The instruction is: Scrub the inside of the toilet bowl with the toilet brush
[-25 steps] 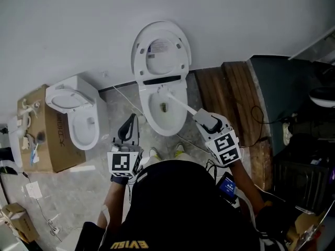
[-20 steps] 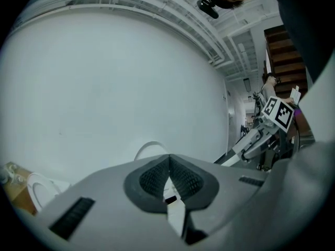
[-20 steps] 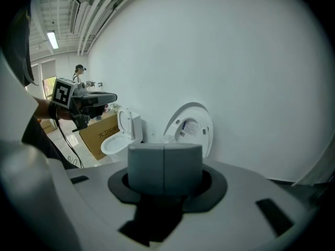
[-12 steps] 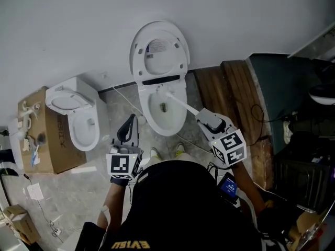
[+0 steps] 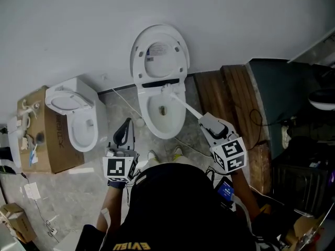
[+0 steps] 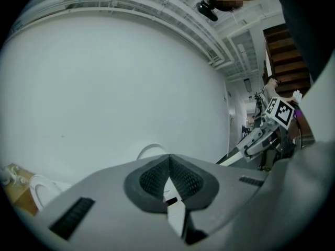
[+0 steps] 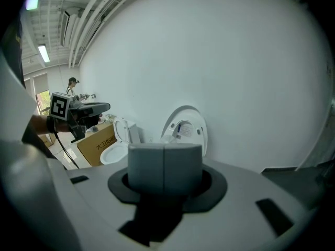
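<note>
two toilets: middle toilet, side toilet; one toilet brush clenched in right gripper; left gripper pinched together, empty

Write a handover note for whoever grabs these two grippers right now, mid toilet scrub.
Right gripper: shut on the toilet brush handle; the brush head is at the back of the toilet bowl, under the raised lid.
Left gripper: shut, empty, over the floor left of the bowl.
Done: brush is in the bowl; how much is scrubbed cannot be told. A dark spot shows near the drain.
Left: scrub around the inside walls and the drain.
</note>
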`<state>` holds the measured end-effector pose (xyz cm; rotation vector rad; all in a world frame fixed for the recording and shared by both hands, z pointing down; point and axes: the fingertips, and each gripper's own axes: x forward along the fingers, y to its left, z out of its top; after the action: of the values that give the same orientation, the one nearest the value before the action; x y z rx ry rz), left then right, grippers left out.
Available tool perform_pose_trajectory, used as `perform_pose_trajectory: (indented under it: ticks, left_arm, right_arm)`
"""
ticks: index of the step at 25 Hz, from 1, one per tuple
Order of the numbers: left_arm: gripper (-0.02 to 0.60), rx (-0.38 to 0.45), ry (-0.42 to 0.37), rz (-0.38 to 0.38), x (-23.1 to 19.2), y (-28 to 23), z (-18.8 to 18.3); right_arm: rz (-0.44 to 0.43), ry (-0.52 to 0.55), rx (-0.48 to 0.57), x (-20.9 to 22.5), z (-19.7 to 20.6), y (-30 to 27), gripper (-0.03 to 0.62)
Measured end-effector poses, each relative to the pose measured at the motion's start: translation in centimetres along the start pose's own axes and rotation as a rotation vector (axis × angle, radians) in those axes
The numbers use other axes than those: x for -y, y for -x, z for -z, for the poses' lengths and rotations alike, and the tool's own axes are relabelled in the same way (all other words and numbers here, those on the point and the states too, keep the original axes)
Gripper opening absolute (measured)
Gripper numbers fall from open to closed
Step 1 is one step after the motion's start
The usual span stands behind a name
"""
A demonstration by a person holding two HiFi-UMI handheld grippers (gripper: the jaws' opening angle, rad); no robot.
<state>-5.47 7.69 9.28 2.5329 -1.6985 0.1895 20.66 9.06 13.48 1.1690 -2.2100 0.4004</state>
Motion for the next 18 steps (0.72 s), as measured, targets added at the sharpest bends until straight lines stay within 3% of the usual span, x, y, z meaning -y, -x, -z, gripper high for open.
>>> perform_pose_trajectory:
  ticks: [11, 18]
  left_arm:
    - [0.011, -0.004, -0.017, 0.009, 0.58, -0.1, 0.09]
    - [0.011, -0.035, 0.015, 0.043, 0.72, 0.18, 0.81]
  right_arm:
    - [0.013, 0.007, -0.007, -0.01, 0.26, 0.34, 0.149]
    - [0.017, -0.001, -0.024, -0.11, 0.37, 0.56, 0.149]
